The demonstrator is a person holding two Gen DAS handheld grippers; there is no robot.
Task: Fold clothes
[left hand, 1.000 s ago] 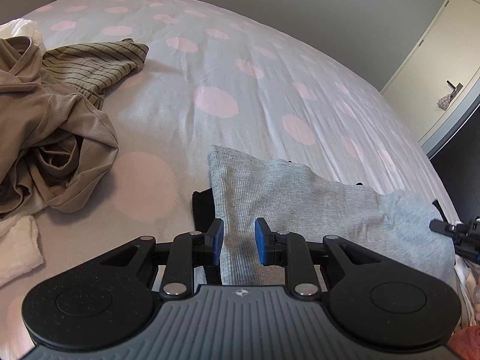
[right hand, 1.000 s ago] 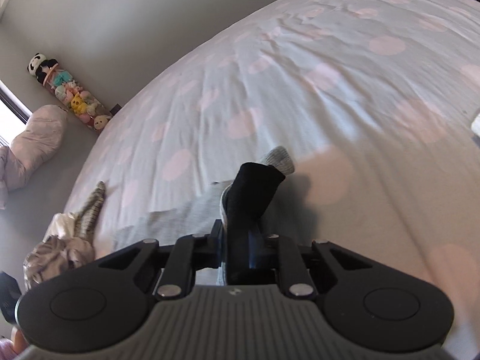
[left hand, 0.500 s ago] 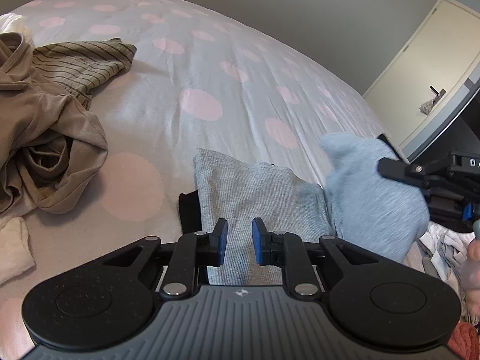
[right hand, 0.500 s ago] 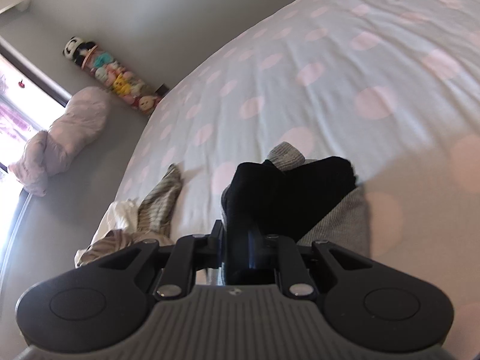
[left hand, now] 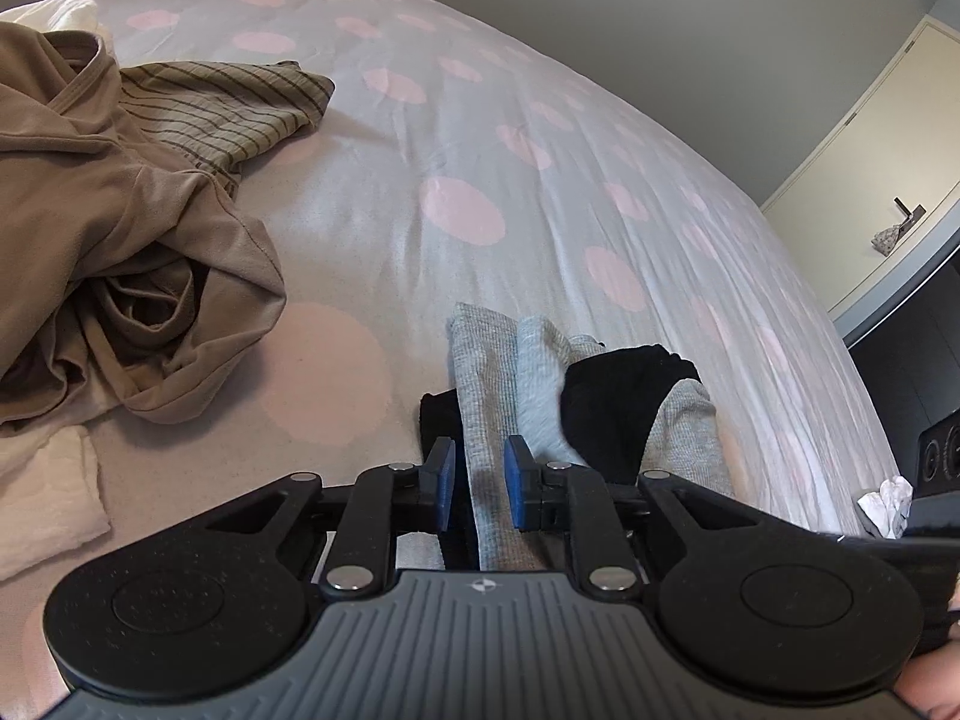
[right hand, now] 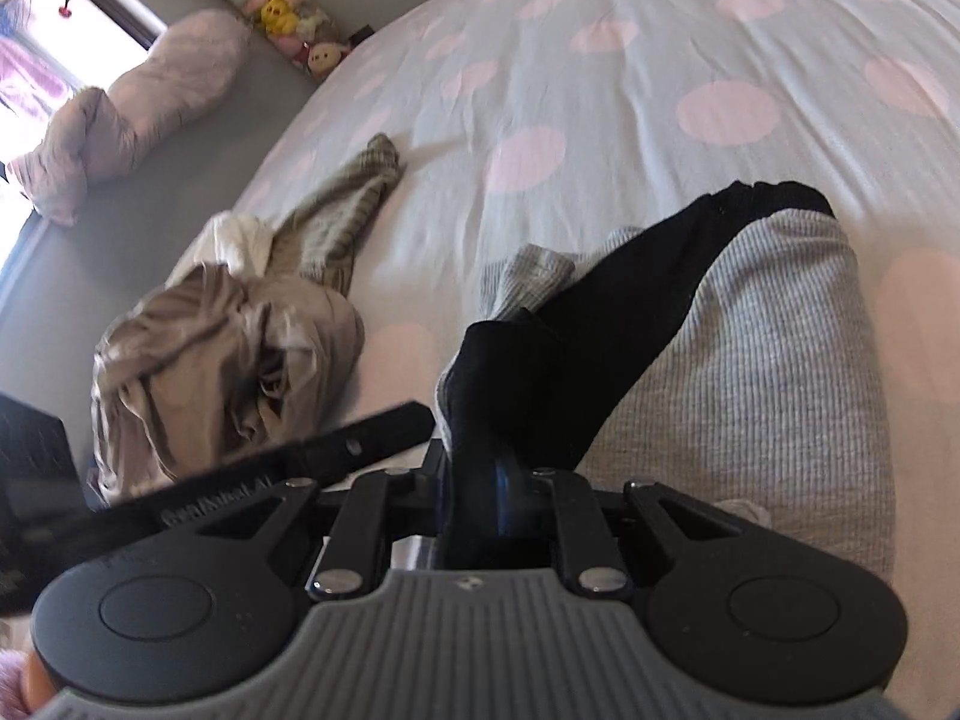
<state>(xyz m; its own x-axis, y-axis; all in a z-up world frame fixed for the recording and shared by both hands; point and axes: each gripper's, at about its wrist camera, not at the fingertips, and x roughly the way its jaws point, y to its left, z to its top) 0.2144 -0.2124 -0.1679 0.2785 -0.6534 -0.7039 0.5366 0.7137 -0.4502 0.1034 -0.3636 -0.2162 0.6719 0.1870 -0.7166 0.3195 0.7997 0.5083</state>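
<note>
Presently, left wrist view: left gripper (left hand: 478, 485) parted, blue pads either side of the near edge of a grey ribbed garment (left hand: 486, 384), not visibly pinching it. Garment lying on the polka-dot bedspread (left hand: 456, 120), near centre, partly doubled over, black lining (left hand: 612, 402) turned up on its right half. Crumpled brown garment (left hand: 120, 228) at left, well apart; striped olive garment (left hand: 228, 102) beyond it at far left; white cloth (left hand: 42, 498) at near left.

Right wrist view: right gripper (right hand: 489, 492) clamped on the black fabric (right hand: 600, 324), a ridge of it rising between the pads. Grey ribbed knit (right hand: 768, 372) draped to the right of the held part. Brown heap (right hand: 222, 348) at left with the striped piece (right hand: 348, 204) beyond it; stuffed toys (right hand: 282, 6) and a lilac bundle (right hand: 132, 96) on the floor at far left.

Handling, judged: light, soft, stretchy knit; sags and creases freely, no stiffness to hold a fold by itself. Ribbed face probably grippy; smoother black layer may slide. Best hold at corners or hem through both layers, one gripper per corner, kept taut before laying down. Risk: layers shifting, fold edge skewed.
</note>
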